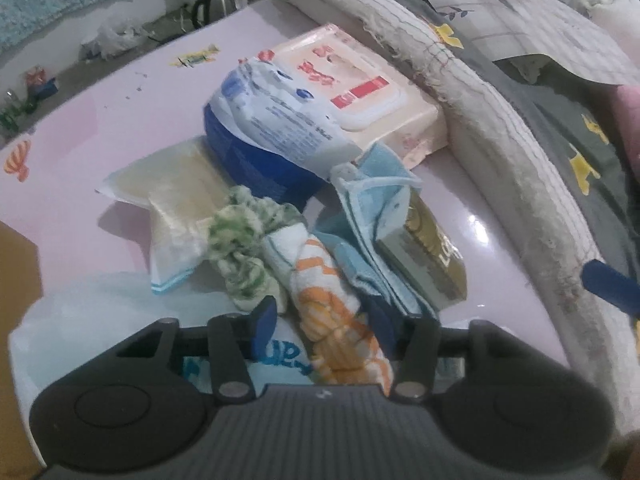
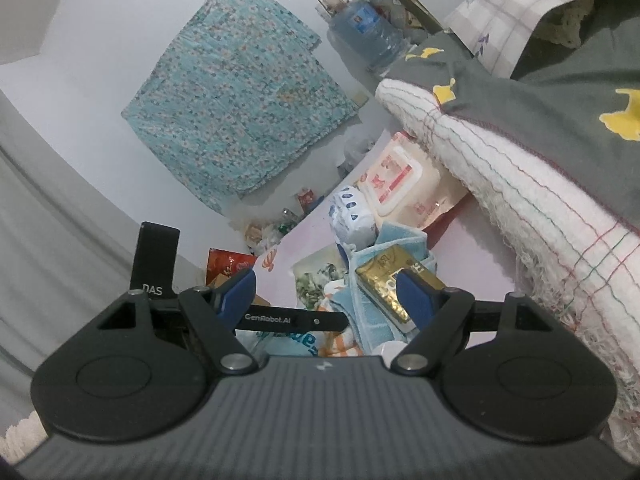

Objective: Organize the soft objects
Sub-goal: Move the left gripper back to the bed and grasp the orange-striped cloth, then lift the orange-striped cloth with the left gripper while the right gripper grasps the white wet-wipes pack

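On the pink table (image 1: pixel 120 128) lay one orange-striped cloth (image 1: pixel 340 320), one green-and-white knitted piece (image 1: pixel 240 248), one folded blue towel (image 1: pixel 368 216), one wet-wipes pack (image 1: pixel 360 88), one blue-and-white soft packet (image 1: pixel 276 120), two clear-wrapped pouches (image 1: pixel 176 200) near its left edge, and one gold box (image 1: pixel 432 256). One kettle (image 1: pixel 212 4) stood beyond the far edge.

Left wrist camera sitting low, looking close over the pink table (image 1: pixel 120 120), right wrist camera looking from higher toward the wall, both sharing the wipes pack (image 1: pixel 360 92) (image 2: pixel 400 184).
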Motion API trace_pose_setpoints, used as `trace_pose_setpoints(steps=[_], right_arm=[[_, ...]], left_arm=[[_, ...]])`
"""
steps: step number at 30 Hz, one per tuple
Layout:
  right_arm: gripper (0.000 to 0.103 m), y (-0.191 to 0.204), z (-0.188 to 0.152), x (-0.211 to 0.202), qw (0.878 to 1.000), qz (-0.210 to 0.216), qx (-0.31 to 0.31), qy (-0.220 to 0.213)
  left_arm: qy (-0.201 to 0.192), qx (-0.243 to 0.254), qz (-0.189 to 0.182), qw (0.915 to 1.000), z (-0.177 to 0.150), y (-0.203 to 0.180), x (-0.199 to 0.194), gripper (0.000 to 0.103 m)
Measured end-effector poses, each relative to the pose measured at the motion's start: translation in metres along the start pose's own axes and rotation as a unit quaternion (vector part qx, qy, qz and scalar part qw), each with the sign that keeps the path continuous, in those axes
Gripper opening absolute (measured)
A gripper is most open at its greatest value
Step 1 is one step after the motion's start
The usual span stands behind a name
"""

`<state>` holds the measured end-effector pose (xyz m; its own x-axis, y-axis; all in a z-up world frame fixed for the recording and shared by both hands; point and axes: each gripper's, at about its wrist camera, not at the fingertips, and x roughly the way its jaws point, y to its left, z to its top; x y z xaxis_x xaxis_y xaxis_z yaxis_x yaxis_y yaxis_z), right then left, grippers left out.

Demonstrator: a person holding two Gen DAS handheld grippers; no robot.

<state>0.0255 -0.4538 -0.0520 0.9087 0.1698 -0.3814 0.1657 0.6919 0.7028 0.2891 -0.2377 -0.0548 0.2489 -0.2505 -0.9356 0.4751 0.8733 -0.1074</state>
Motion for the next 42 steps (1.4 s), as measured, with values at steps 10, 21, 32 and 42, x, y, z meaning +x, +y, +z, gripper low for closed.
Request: trace_pose_setpoints(steps=[10,21,32,42], right_arm=[[0.078,0.01,0.017,0.012,1.0,-0.005,-0.018,0.007],[0.078,0.02,0.094,0.125,0.992,0.016,-0.072,0.105],[0.07,0.031,0.089,0.249,0.955,-0.091,-0.179,0.22],[0.04,0.063,0.067,0.273,0.915,-0.152,-0.278,0.248]], left_arm=[[0.01,-0.031,-0.028,0.9991,0.001,0.005,0.023,0.051],[-0.053,-0.083,-0.088,0.9912,-0.007,0.028,-0.026,0.042],[-0.095,-0.144,-0.112,0.9787,-0.013,0.065,-0.071,0.042],[-0.115,-0.184,-0.107,0.9702,-0.03,0.098,-0.096,0.042]])
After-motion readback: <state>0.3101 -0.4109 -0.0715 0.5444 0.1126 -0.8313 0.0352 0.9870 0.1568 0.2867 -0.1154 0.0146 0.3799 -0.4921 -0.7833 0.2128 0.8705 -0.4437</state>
